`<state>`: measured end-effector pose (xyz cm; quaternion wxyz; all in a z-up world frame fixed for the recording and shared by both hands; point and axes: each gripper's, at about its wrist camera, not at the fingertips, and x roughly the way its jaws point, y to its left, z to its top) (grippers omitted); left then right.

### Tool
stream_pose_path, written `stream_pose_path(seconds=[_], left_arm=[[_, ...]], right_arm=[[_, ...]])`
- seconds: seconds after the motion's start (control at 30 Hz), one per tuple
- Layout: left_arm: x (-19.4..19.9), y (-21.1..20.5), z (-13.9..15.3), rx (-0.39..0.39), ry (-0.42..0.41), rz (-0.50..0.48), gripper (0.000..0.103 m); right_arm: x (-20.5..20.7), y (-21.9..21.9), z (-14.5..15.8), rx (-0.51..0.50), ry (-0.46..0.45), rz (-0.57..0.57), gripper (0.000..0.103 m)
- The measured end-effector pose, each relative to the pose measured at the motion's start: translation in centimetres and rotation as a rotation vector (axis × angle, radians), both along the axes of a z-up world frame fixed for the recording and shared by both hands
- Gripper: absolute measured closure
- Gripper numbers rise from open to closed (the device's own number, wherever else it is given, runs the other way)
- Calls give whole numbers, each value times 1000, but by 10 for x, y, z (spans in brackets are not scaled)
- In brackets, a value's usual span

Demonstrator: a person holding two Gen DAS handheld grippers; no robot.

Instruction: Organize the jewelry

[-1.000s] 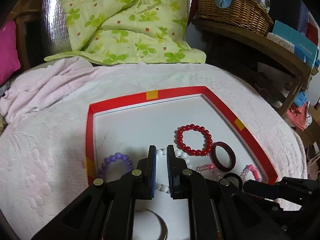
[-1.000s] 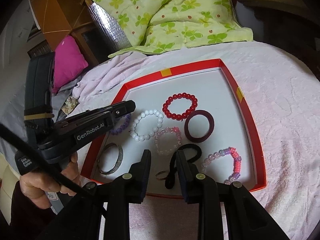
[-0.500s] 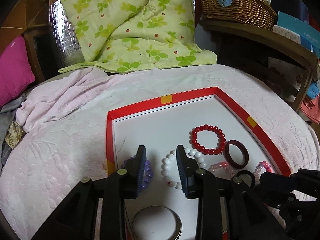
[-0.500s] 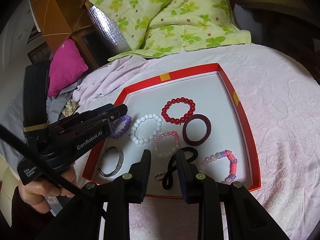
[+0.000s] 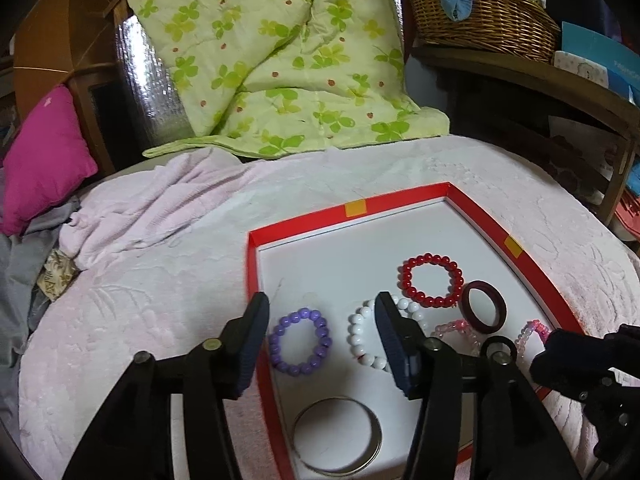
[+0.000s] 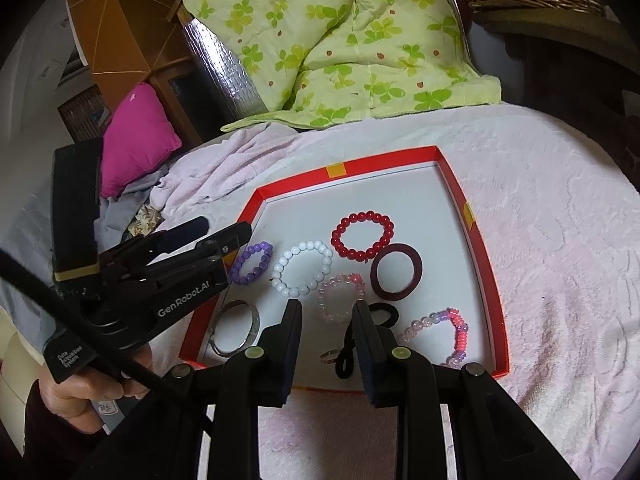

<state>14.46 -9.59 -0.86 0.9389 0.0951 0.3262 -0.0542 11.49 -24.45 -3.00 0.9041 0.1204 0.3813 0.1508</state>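
A red-rimmed tray [image 5: 404,199] [image 6: 484,264] with a white floor holds the jewelry. In it lie a purple bead bracelet [image 5: 299,341] [image 6: 251,263], a white bead bracelet [image 5: 366,335] [image 6: 302,267], a red bead bracelet [image 5: 430,280] [image 6: 362,235], a dark maroon bangle [image 5: 483,307] [image 6: 396,266], a pale pink bracelet [image 6: 342,296], a pink-purple bracelet [image 6: 440,334], a black hair tie [image 6: 362,332], a small ring [image 6: 327,355] and a metal bangle [image 5: 336,434] [image 6: 235,327]. My left gripper [image 5: 322,316] is open and empty above the tray's left edge. My right gripper [image 6: 327,320] is open and empty above the tray's near edge.
The tray lies on a pink towel [image 5: 152,280] over a round surface. A green clover quilt [image 5: 280,60] lies behind, a magenta cushion [image 5: 44,156] at left, a wicker basket [image 5: 480,12] on a wooden shelf at right.
My left gripper has opened wide and drawn back and to the left, off the white bracelet. The right gripper has hardly moved.
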Motion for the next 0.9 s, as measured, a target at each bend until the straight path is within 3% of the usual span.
stream_pose_path(seconds=[0.1,0.17,0.2,0.27,0.3,0.53,0.9], left_arm=[[-7,2,5,14,-14,19,34],[-13,3,9,22,-23,24,34],[-17,3,11,30,-27,26,33],[-22,4,13,45,-31,31,30],[-25,4,14,55,-35,34,29],[-49,8,23,99,-47,47,28],[-94,29,34,94,-53,106,27]], right_arm=[[-5,-2,4,2,-5,-8,75],[-9,-4,8,0,-13,-11,73],[-12,-5,10,-1,-18,-14,71],[-16,-7,12,1,-26,-24,53],[-19,-9,14,6,-34,-33,52],[-34,-14,27,-13,-72,-48,52],[-63,-12,41,-106,-123,-75,50]])
